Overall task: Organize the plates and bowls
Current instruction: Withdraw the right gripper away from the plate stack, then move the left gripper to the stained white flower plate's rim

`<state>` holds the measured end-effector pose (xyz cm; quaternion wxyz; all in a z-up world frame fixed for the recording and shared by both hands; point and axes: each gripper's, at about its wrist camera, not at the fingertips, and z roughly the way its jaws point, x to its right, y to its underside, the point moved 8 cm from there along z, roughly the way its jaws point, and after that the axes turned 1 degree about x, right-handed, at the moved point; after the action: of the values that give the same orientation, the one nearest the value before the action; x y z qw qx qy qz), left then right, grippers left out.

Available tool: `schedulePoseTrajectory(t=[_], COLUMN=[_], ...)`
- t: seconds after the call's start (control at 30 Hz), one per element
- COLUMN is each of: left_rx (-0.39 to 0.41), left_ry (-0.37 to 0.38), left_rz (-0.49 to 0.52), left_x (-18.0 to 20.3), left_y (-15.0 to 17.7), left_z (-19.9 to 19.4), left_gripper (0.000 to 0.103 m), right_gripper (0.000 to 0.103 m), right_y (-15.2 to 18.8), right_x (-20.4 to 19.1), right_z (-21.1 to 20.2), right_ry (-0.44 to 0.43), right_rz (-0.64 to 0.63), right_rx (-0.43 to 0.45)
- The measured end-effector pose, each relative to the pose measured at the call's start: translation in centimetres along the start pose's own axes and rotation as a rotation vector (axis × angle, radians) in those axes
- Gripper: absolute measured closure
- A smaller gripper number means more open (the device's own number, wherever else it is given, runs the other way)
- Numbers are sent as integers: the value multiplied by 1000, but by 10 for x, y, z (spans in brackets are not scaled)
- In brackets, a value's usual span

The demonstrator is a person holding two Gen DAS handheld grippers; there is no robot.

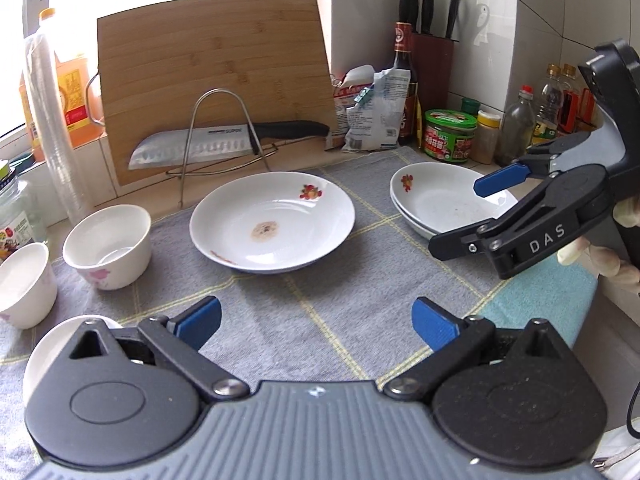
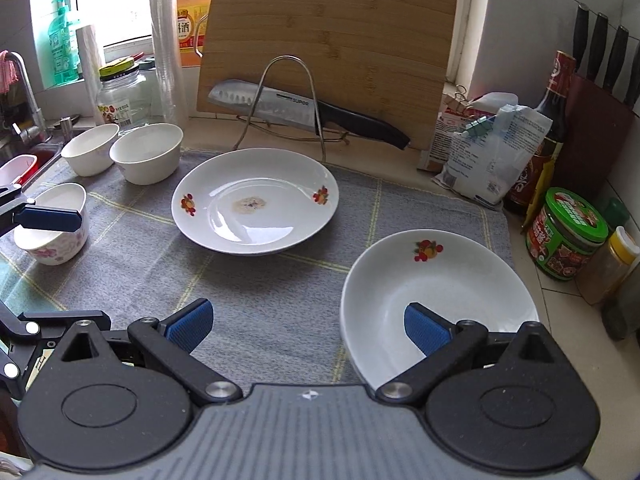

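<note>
Left gripper [image 1: 316, 320] wide, empty, above grey mat [image 1: 360, 280]. Right gripper [image 2: 308, 320] wide, empty — one pad over stacked plates [image 2: 432, 280] at right. Stained plate [image 2: 256, 200] centre; three bowls [image 2: 146, 152] left.

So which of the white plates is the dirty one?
The single plate mid-cloth, before the cutting board: it has a brownish stain at its centre. The stacked plates at right look clean on top.

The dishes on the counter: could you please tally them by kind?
Plates: 3, the centre plate plus a stacked pair.
Bowls: 3, two rear bowls and a near bowl.
Total: 6.
</note>
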<state>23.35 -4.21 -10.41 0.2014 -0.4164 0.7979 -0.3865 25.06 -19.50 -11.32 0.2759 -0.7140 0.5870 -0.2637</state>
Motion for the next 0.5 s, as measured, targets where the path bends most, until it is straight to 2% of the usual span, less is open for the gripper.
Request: schedulePoseTrajectory(t=[0.27, 0.5], left_rx=[-21, -40], left_ry=[-14, -35], left_rz=[-51, -76], left_x=[-37, -45], left_y=[16, 14], left_z=[-14, -5], left_gripper=[2, 2], right_gripper=[0, 0], right_y=[11, 9], right_x=[-54, -67], right_z=[22, 50], right_ry=[-12, -44], right_rz=[-80, -140], right_rx=[-37, -50])
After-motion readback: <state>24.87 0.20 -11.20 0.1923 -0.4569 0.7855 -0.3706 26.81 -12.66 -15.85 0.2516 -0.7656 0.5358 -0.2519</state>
